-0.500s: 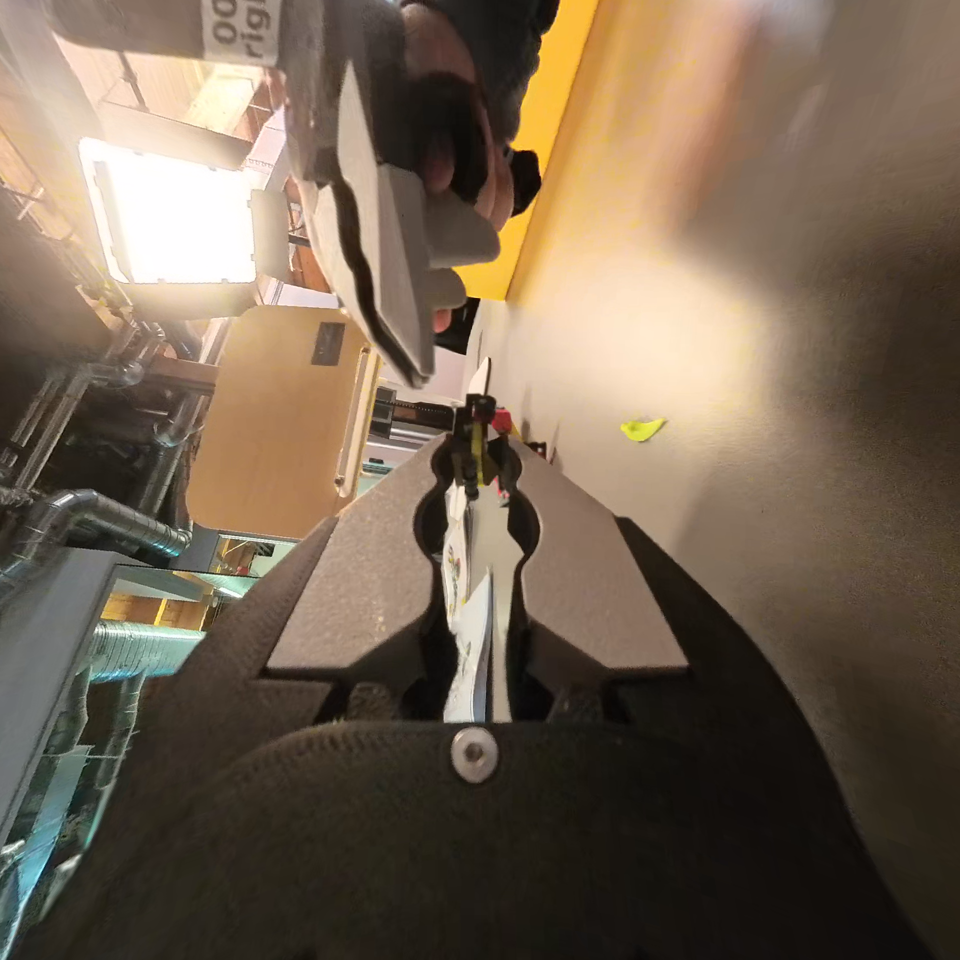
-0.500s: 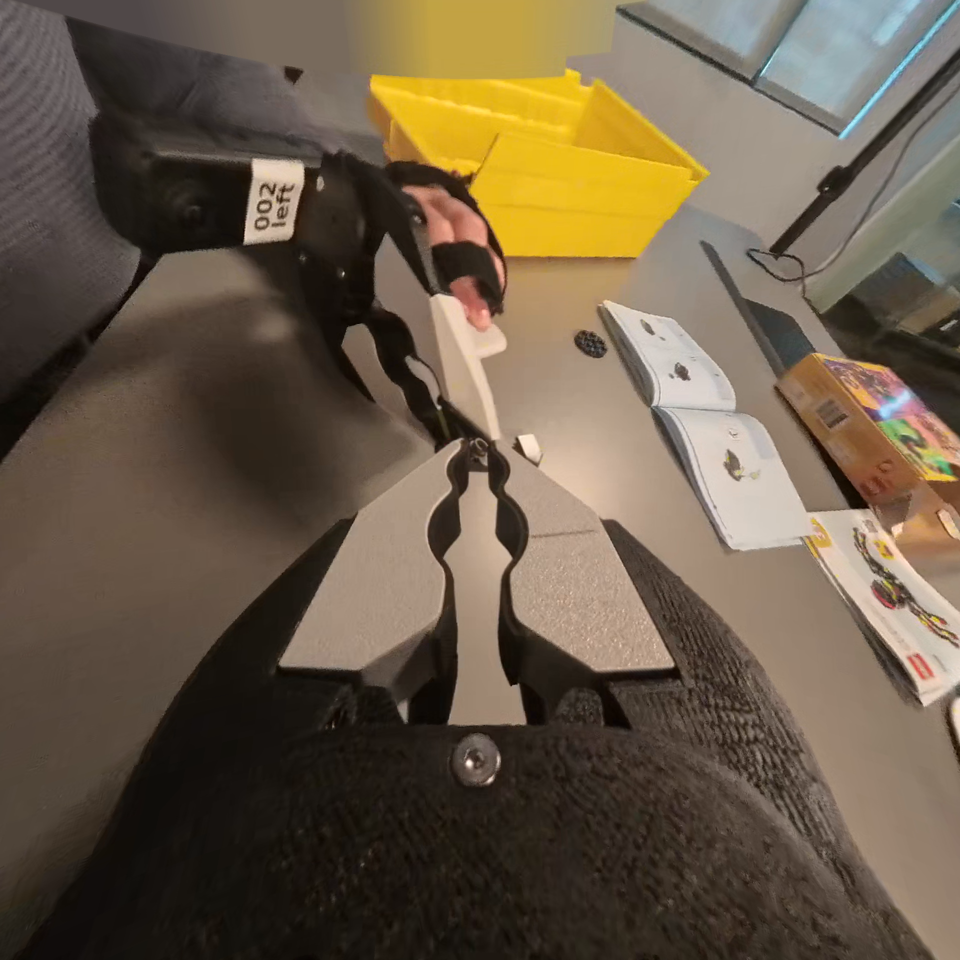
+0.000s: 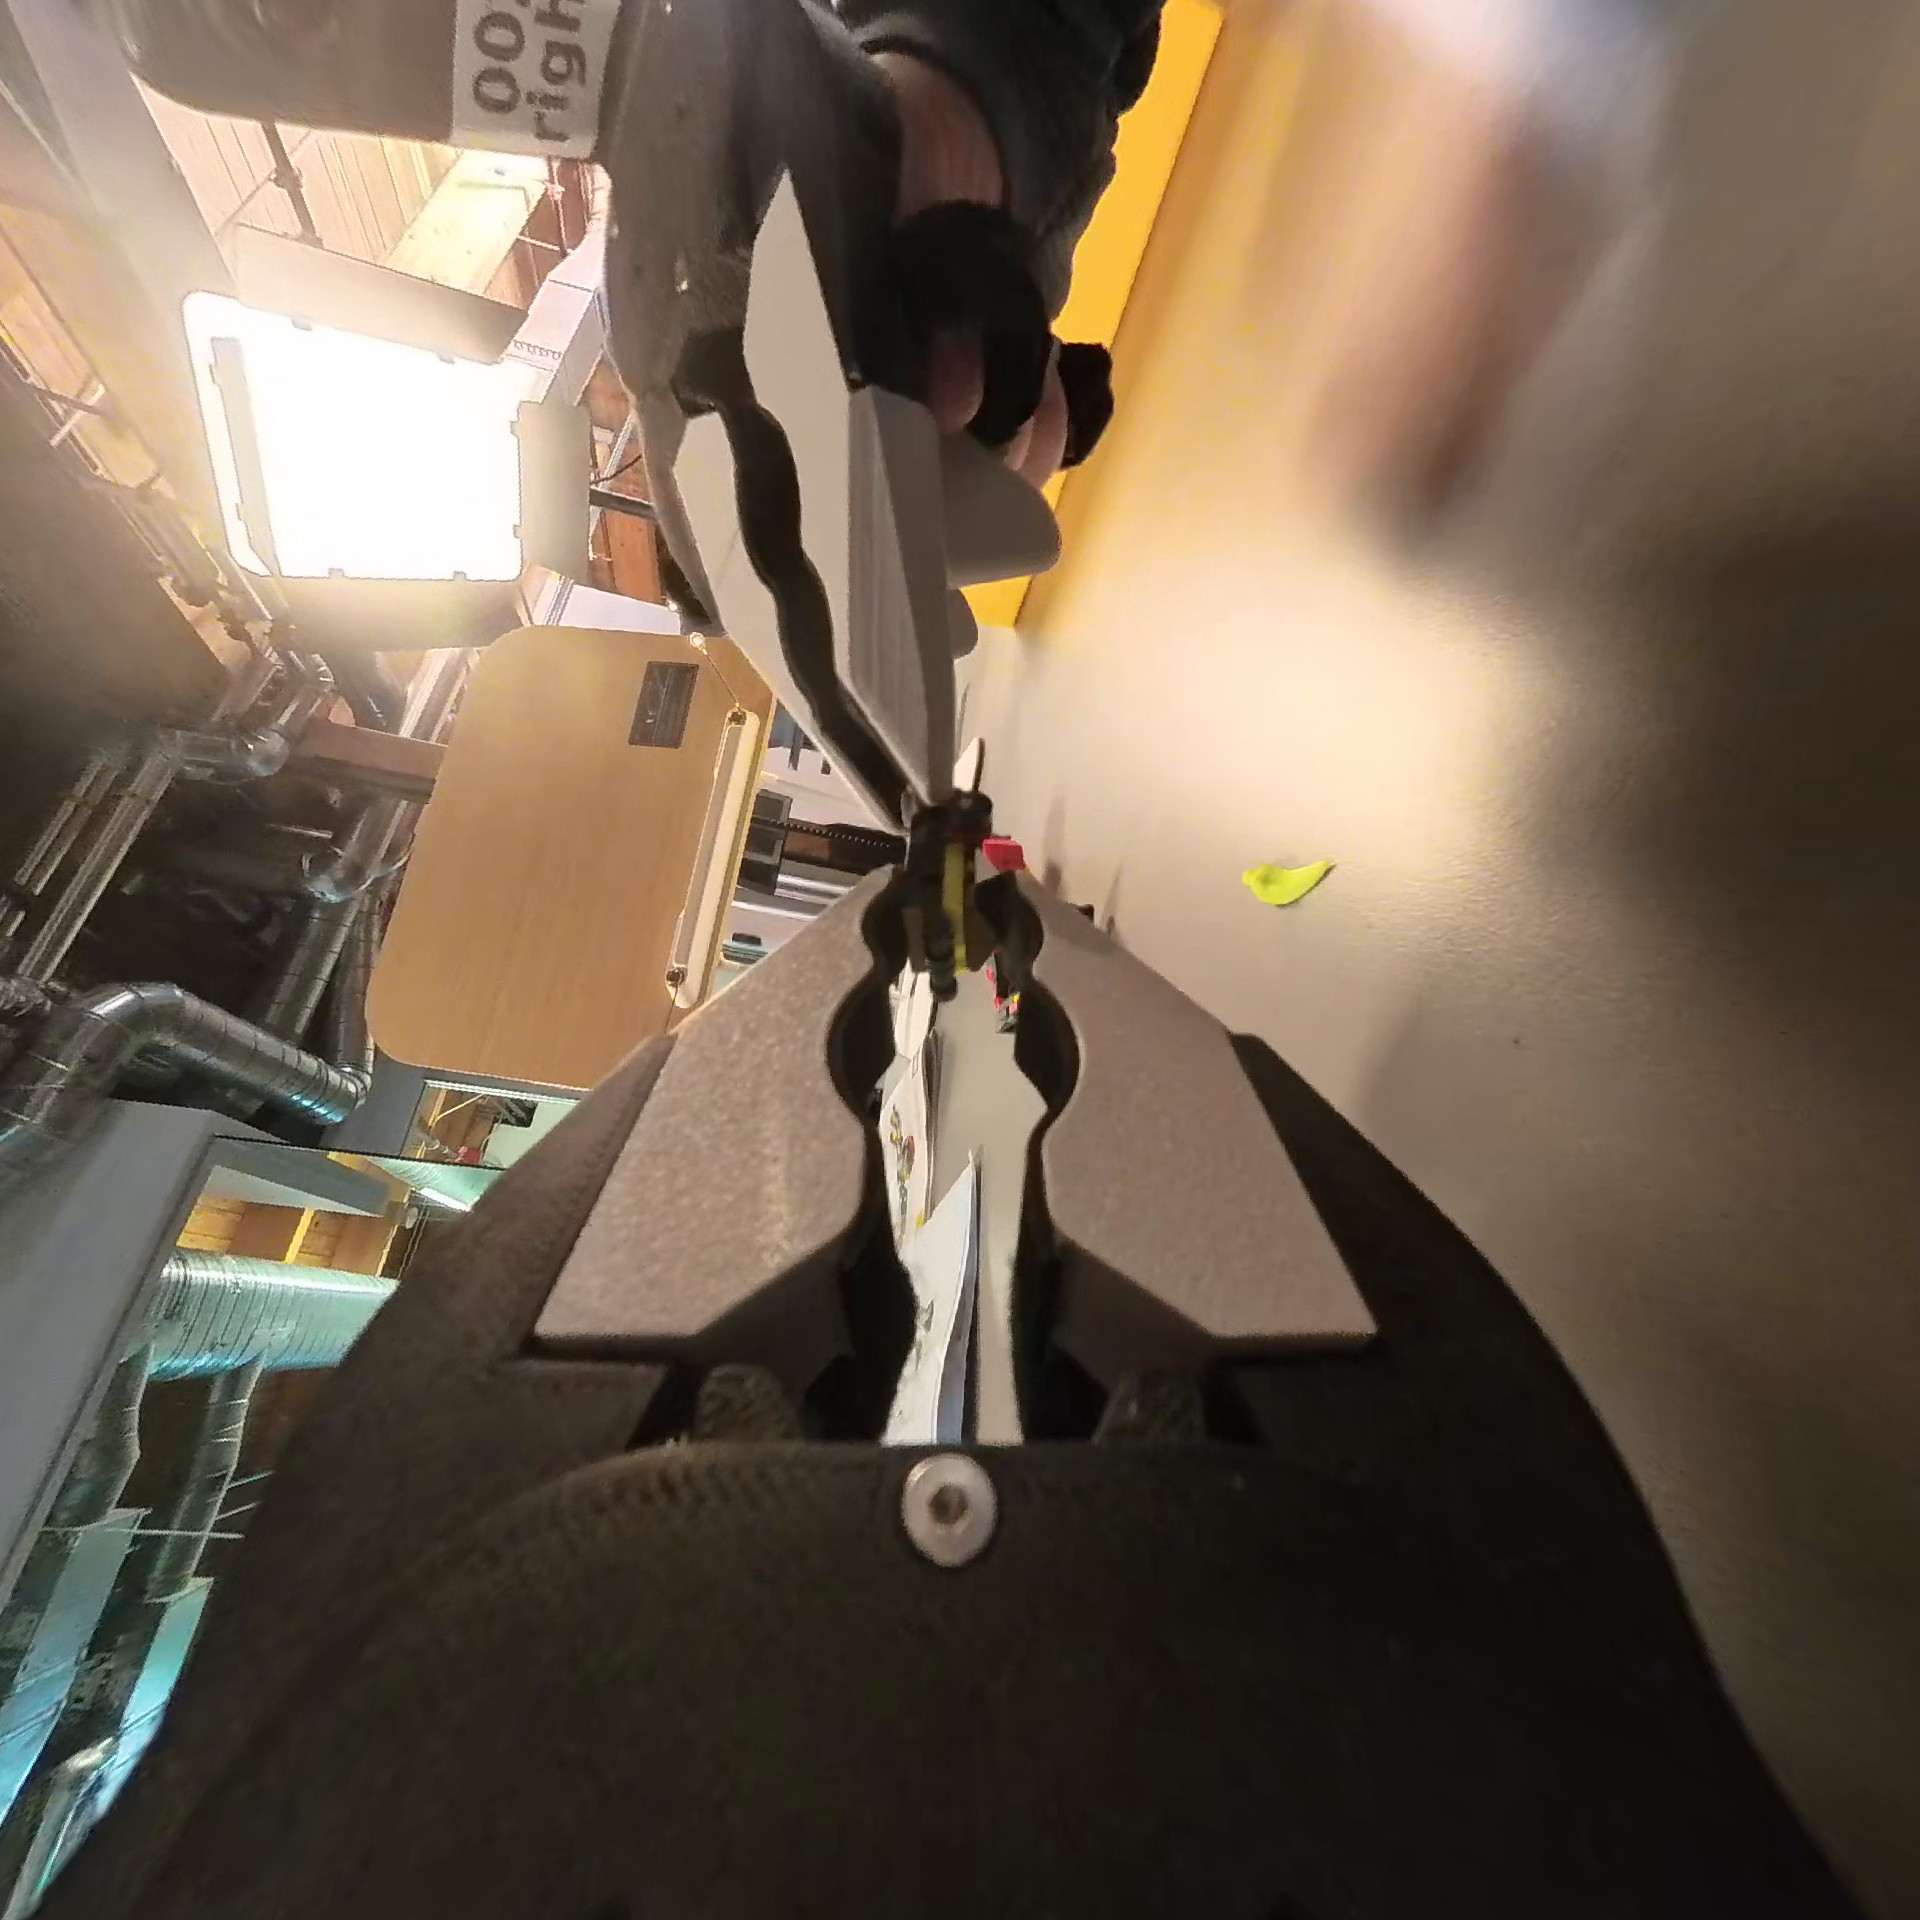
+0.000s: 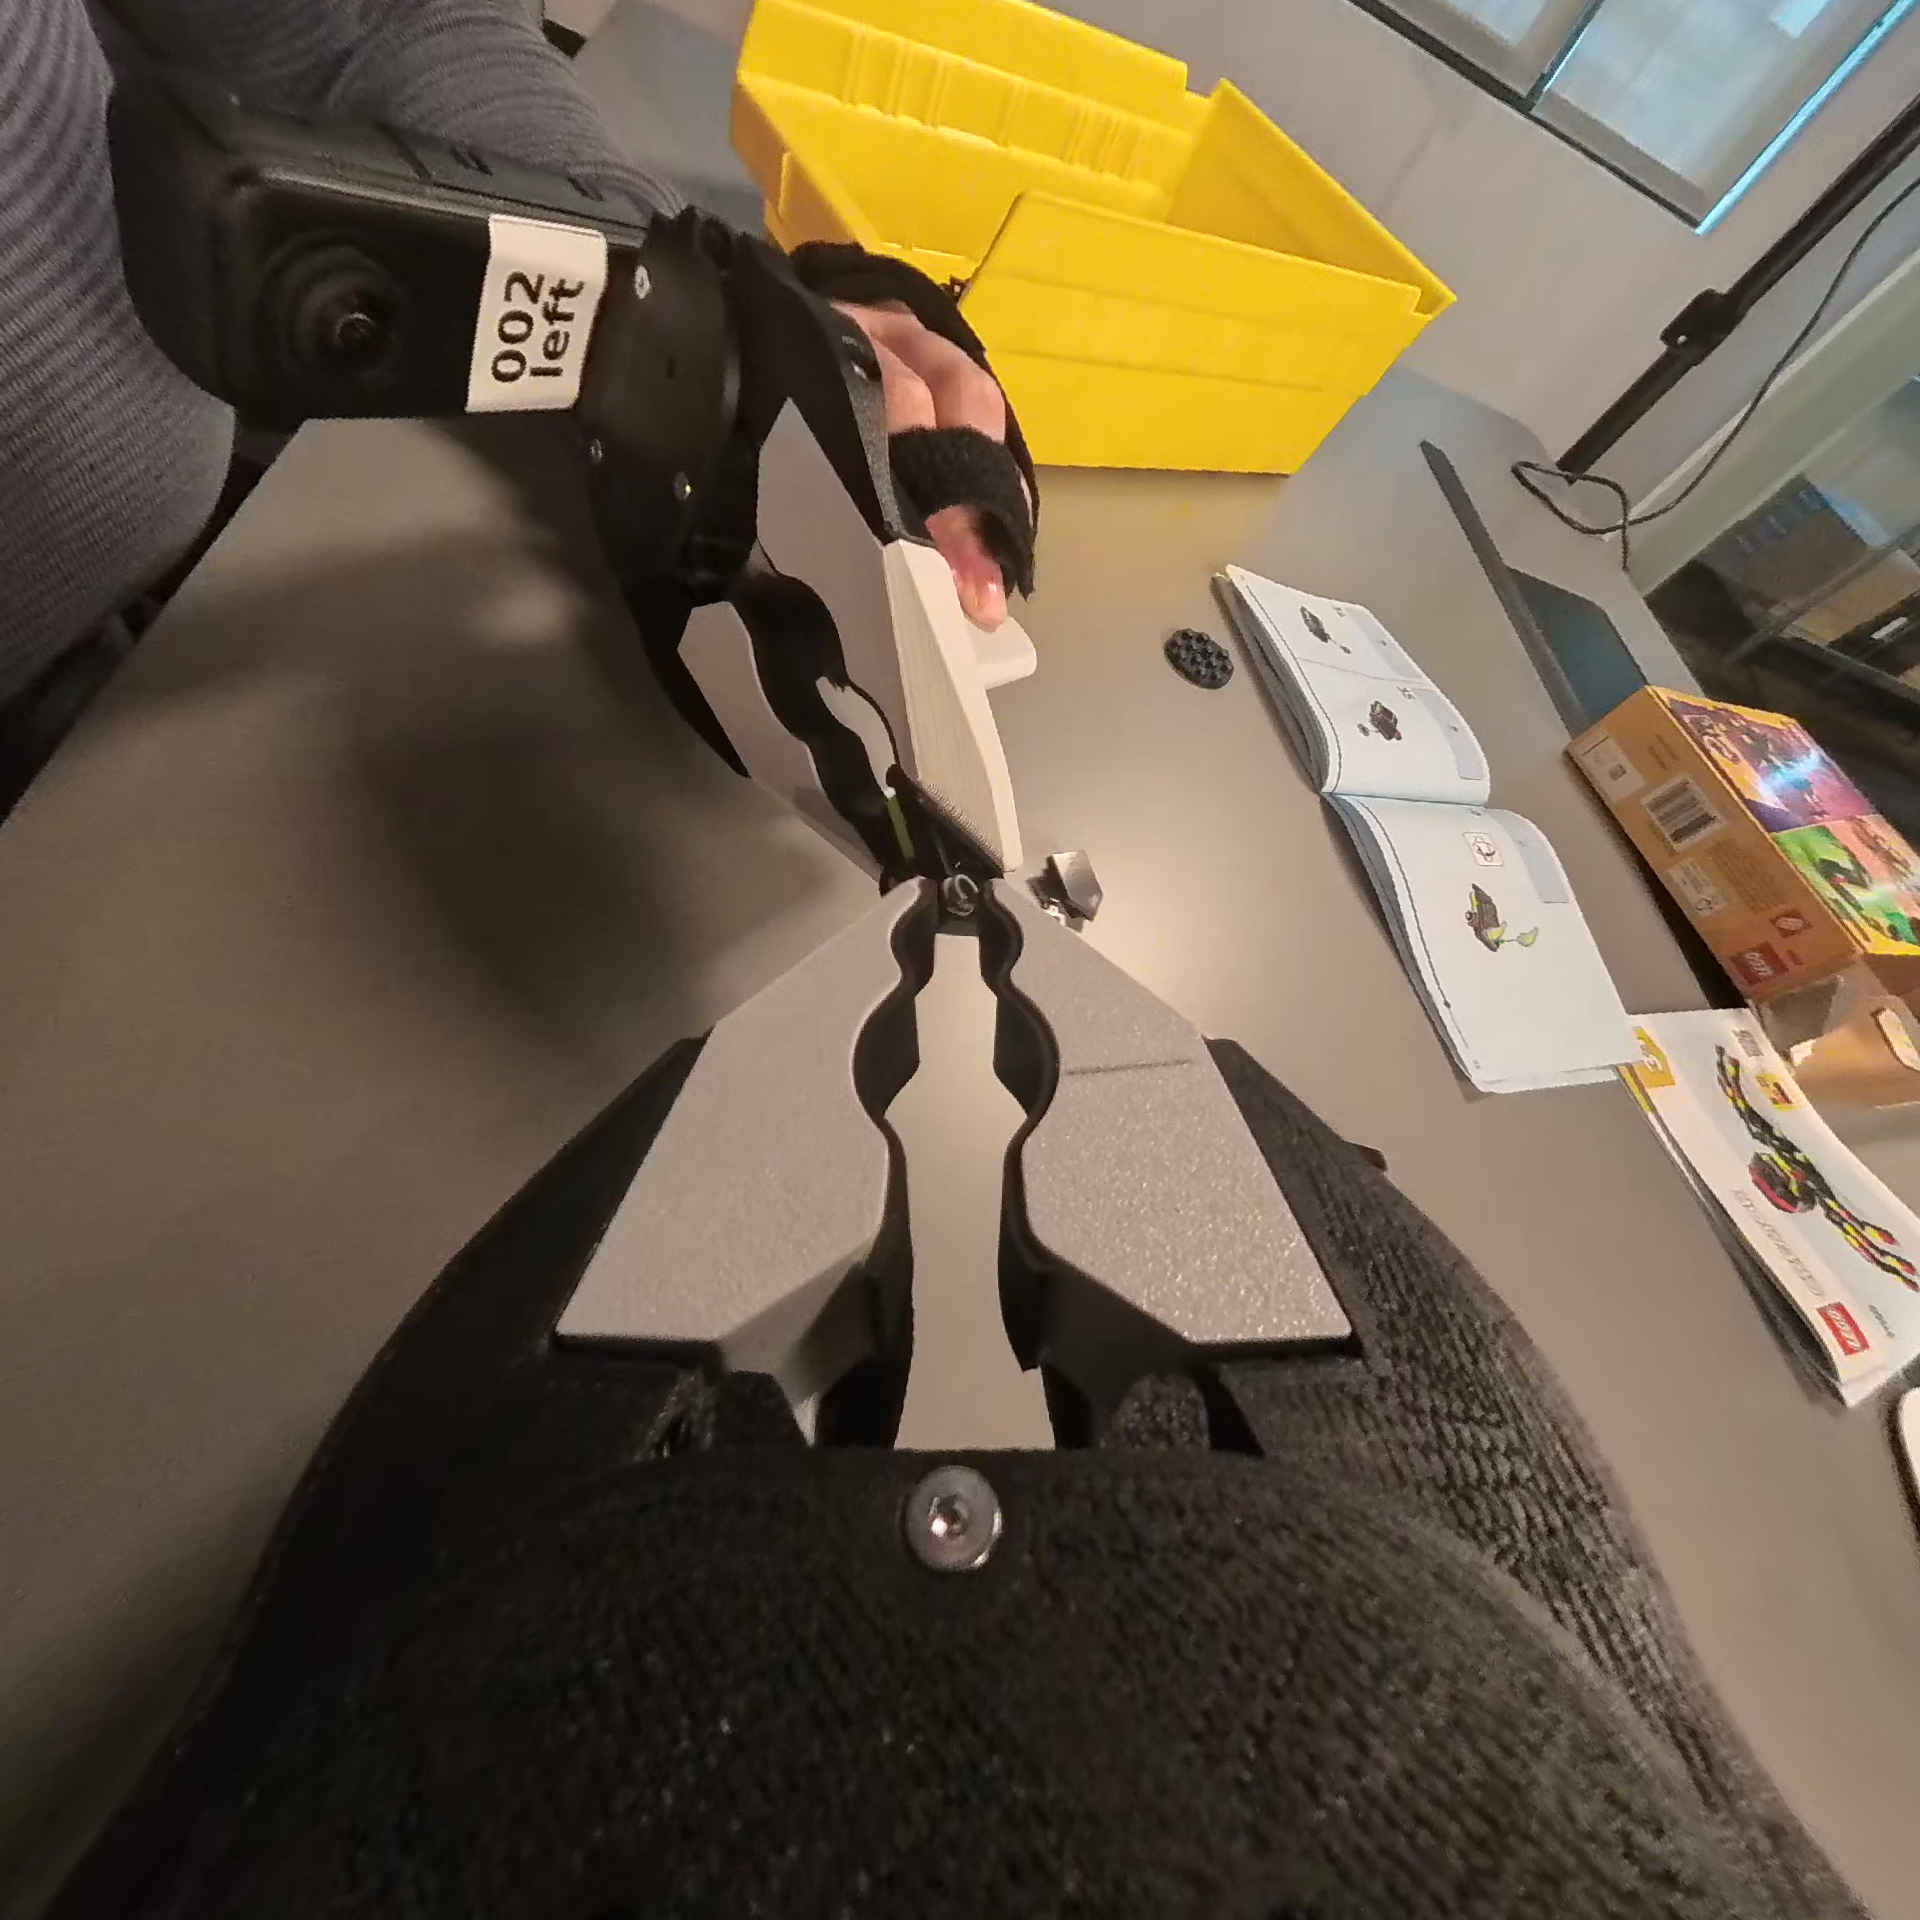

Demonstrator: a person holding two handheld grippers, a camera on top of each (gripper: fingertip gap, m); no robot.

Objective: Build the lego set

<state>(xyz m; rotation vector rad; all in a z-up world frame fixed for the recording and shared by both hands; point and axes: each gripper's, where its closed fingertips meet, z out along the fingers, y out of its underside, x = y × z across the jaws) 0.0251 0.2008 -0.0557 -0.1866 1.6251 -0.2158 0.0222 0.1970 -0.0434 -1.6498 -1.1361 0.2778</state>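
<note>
Both tools meet tip to tip above the grey desk (image 4: 436,935). Left tool (image 3: 948,914) is pinched nearly closed on a small black-and-lime-yellow lego sub-assembly (image 3: 951,896), held at its tips. Right tool (image 4: 956,899) is also closed down to a narrow gap, tips gripping a small dark round lego piece (image 4: 958,894) pressed right against that sub-assembly; in the left wrist view the right tool's tips come down onto the sub-assembly's top end.

On the desk: small black angular lego piece (image 4: 1070,881) just beside the tool tips, black round studded lego plate (image 4: 1198,657) farther back near the open white instruction booklet (image 4: 1423,831). Second closed booklet (image 4: 1787,1195) and orange cardboard lego box (image 4: 1756,831) sit to the right of it. Yellow plastic bin (image 4: 1143,281) at the far desk edge. Lime-yellow loose lego piece (image 3: 1286,881) lies on the desk, well apart from the tools. A small red lego piece (image 3: 1004,854) shows just behind the tips
</note>
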